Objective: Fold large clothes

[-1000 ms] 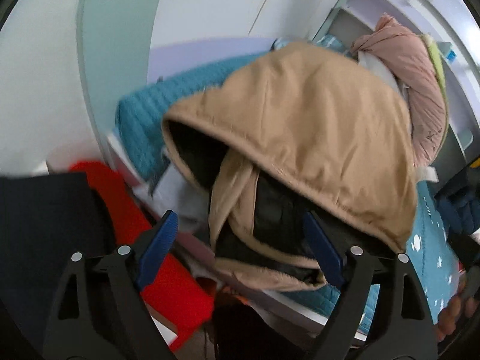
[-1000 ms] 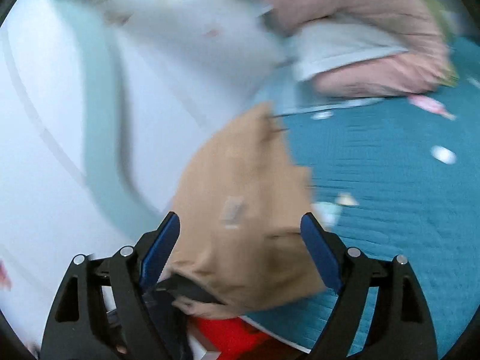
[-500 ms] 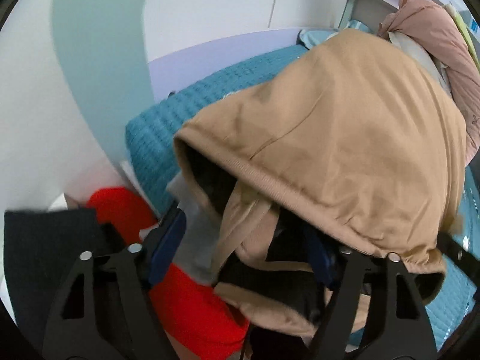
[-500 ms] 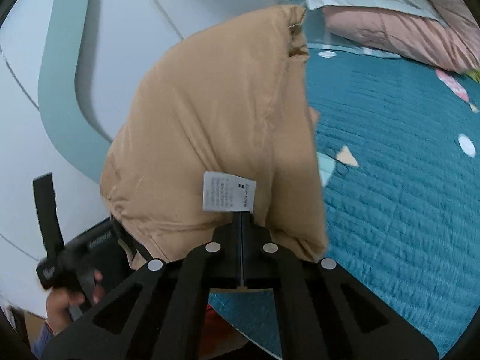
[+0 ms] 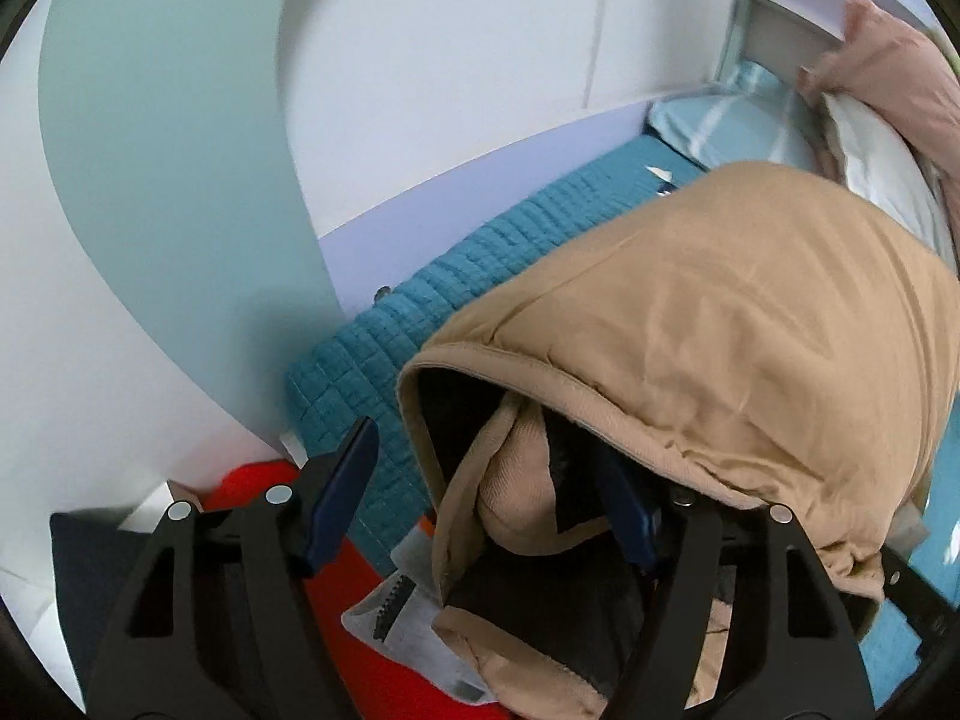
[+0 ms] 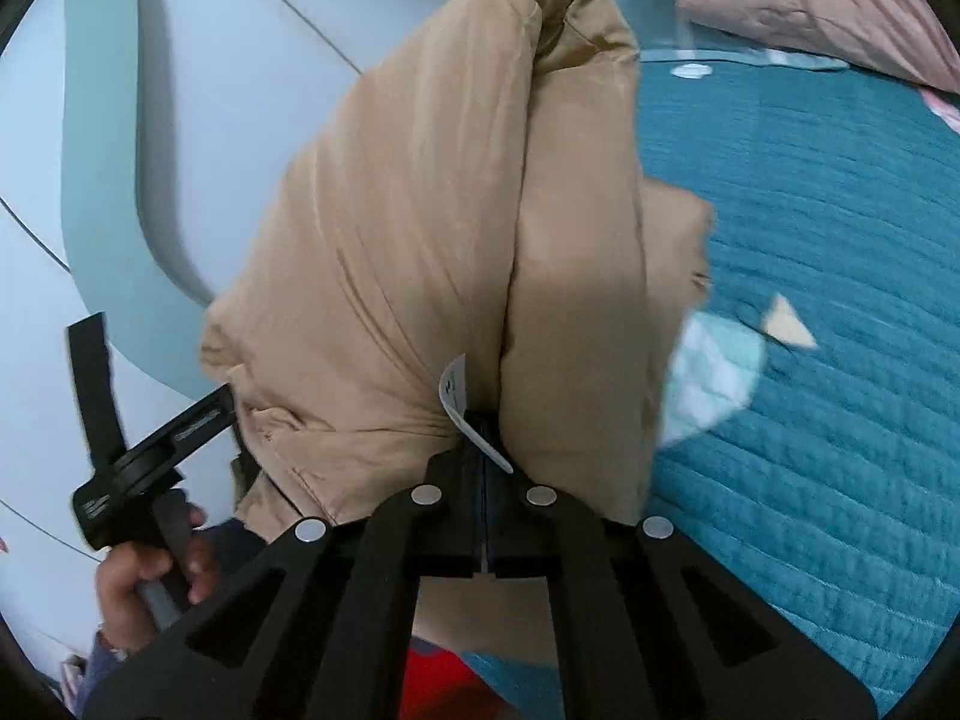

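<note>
A large tan padded jacket (image 5: pixel 738 324) with a dark lining is held up over the teal quilted bed (image 5: pixel 480 276). In the right wrist view my right gripper (image 6: pixel 487 450) is shut on the jacket (image 6: pixel 432 228) near its white care label (image 6: pixel 456 396). My left gripper (image 5: pixel 486 498) is open; its jaws stand wide apart, with the jacket's open hem and a tan fold hanging between them. Its right finger is partly covered by the cloth. The left gripper's handle and the hand on it (image 6: pixel 150 498) show at the left of the right wrist view.
A red garment (image 5: pixel 360 648) and a dark one (image 5: pixel 84 552) lie below at the bed's corner, with a grey piece (image 5: pixel 408 618) on top. Pink bedding and a white pillow (image 5: pixel 882 138) are piled at the far end. A white and pale green wall (image 5: pixel 180 150) runs along the left.
My right gripper went from open to shut on the jacket by its label and lifted it. The left gripper stayed open and moved closer under the jacket's hem.
</note>
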Motion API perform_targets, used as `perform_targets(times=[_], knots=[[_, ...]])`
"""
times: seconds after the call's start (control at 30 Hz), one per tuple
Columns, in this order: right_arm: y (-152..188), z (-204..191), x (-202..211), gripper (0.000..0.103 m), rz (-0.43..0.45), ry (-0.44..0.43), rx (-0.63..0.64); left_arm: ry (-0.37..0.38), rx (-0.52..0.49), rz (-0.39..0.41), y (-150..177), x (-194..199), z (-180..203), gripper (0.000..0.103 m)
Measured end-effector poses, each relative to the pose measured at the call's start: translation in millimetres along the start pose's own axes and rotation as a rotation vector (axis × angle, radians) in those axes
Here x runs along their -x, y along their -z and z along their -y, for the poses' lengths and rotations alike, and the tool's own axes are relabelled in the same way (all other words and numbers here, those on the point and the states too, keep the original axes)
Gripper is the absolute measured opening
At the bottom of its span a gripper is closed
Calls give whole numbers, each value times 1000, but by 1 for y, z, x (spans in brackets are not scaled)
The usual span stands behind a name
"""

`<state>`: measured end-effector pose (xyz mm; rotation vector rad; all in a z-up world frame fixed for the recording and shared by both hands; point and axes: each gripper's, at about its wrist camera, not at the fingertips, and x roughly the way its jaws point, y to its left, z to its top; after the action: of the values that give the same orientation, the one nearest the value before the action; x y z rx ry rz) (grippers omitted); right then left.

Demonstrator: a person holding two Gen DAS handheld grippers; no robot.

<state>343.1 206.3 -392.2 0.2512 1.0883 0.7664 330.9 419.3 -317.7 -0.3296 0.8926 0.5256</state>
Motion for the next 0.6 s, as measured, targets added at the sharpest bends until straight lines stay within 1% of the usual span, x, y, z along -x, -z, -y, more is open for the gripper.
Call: perform_targets(times=[0.07, 0.13, 0.2, 0.23, 0.27, 0.33, 0.4, 0.43, 0.5, 0.57, 0.6], knots=[[2, 5, -1, 0, -2, 5, -11, 34, -6, 2, 4, 5, 1, 71], [9, 17, 1, 0, 1, -21, -59, 56, -26, 9, 14, 12, 2, 73], [15, 30, 2, 0, 4, -31, -94, 94, -9, -3, 26, 16, -3, 74], [10, 39, -2, 0, 4, -29, -106, 115, 11, -12, 33, 21, -8, 78], [12, 43, -1, 0, -4, -26, -124, 133, 26, -14, 40, 26, -13, 79], [12, 49, 3, 1, -12, -46, -162, 145, 35, -9, 50, 38, -19, 80], [10, 51, 11, 5, -15, -69, -189, 151, 17, -2, 59, 52, -20, 81], [12, 48, 18, 8, -10, -80, -188, 158, 11, 1, 62, 60, -21, 83], [12, 44, 32, 16, 1, -90, -168, 177, -1, 6, 66, 72, -20, 85], [15, 39, 48, 33, 14, -86, -140, 190, -3, 14, 72, 87, -18, 85], [18, 35, 61, 37, 30, -71, -117, 212, -1, 23, 75, 98, -16, 85]])
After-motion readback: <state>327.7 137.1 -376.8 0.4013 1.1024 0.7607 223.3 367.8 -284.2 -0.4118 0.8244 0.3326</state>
